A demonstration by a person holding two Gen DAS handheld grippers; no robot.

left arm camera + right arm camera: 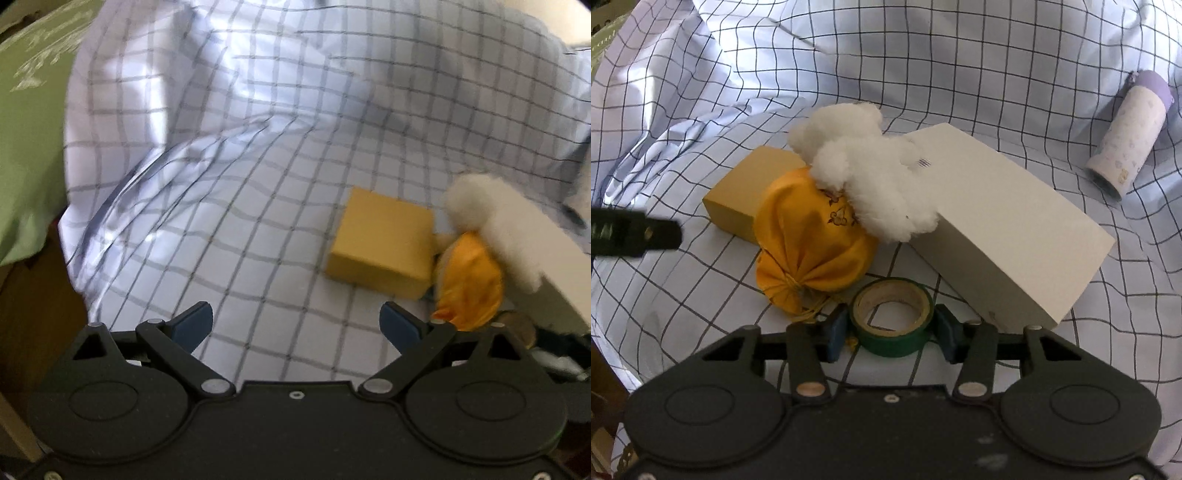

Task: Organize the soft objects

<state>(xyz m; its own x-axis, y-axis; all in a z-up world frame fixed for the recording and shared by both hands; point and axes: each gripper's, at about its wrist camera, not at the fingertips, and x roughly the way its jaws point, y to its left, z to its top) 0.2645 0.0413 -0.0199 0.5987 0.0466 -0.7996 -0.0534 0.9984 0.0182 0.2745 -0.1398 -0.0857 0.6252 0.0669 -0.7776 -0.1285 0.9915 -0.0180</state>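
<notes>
Right tongs (891,334) are clamped on the roll of green tape (892,317), blue pads pressing its two sides, the roll sitting low against the checked sheet (960,55). Left tongs (295,325) stand wide over bare sheet, nothing between them.

So where does the sorting stand? Early, by the look of it. The soft things, the white fluffy toy (864,173) and the orange drawstring pouch (809,236), sit heaped together, the toy draped over the pouch and leaning onto the white box (1015,229). The yellow box (746,192) sits just behind the pouch, touching it. A purple-capped bottle (1130,136) lies on its side, well apart to the right. My read: the tape, a hard thing, is being cleared away from the soft pile, and the toy and pouch have yet to be separated from the boxes.

Any writing? The pouch carries dark embroidery, a pattern more than letters. The bottle has small pale prints, too small to read. A faint mark on the white box may be a label, I can't tell. No brand legible anywhere.
</notes>
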